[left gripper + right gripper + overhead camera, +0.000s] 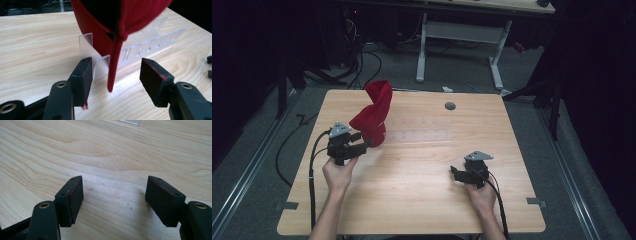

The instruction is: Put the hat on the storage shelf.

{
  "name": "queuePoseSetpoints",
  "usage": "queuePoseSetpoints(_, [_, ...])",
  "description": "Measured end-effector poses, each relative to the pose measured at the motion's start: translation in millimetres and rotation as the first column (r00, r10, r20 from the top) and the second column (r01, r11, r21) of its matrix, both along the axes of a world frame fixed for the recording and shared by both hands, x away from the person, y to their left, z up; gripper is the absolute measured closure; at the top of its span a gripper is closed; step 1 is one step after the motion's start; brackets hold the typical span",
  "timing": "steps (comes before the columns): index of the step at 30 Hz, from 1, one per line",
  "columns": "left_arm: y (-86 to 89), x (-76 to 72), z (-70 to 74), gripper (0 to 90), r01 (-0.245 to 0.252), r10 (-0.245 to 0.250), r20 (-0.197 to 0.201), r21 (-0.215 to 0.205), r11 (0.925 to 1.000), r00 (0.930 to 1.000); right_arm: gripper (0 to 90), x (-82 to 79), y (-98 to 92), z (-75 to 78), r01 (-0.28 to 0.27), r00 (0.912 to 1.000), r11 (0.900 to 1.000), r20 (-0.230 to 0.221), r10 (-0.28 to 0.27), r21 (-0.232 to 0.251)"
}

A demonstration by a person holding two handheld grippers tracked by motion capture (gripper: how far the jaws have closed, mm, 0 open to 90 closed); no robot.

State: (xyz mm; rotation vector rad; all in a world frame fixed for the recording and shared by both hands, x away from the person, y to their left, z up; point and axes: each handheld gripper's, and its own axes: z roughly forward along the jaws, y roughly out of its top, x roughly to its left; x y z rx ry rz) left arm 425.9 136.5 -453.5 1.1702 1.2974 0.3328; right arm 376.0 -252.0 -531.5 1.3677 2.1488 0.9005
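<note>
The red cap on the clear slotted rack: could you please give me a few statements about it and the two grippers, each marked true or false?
1. The red cap stands propped on the clear slotted rack. True.
2. The left gripper is clamped on the cap's edge. False: its jaws stand apart, the edge hanging between them untouched.
3. The right gripper holds a blue cloth. False: it is open over bare wooden table.
4. The cap sits towards the left gripper's side of the table. True.

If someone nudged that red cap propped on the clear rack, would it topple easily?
Probably. The red cap stands tall and twisted on the clear slotted rack, so it looks top-heavy. Its cloth looks soft, likely sagging rather than holding shape. It seems light.
</note>
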Motion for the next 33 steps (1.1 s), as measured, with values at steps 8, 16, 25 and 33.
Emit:
queuePoseSetpoints(8, [4.1,-13.1,-2.2,44.6,0.004,-0.004,0.001,-0.006,1.0000,1.0000,31.0,-0.1,0.0,0.0,0.000,1.0000,1.000,0.000,0.000,-0.001])
queuePoseSetpoints(16, [3.9,-24.1,-5.1,44.4,0.017,-0.017,-0.007,-0.006,0.9998,0.9998,31.0,-0.2,0.1,0.0,0.000,1.0000,1.000,0.000,0.000,0.000])
queuePoseSetpoints(25, [-0.6,-34.0,-11.2,43.9,0.043,-0.043,-0.025,-0.007,0.9990,0.9988,31.0,-0.2,0.2,0.0,0.001,1.0000,1.000,-0.001,-0.001,0.000])
queuePoseSetpoints(33, [-7.8,-42.6,-21.3,44.0,0.071,-0.071,-0.046,0.003,0.9974,0.9964,31.0,-0.3,0.2,0.0,0.002,1.0000,1.000,-0.001,-0.002,0.000])
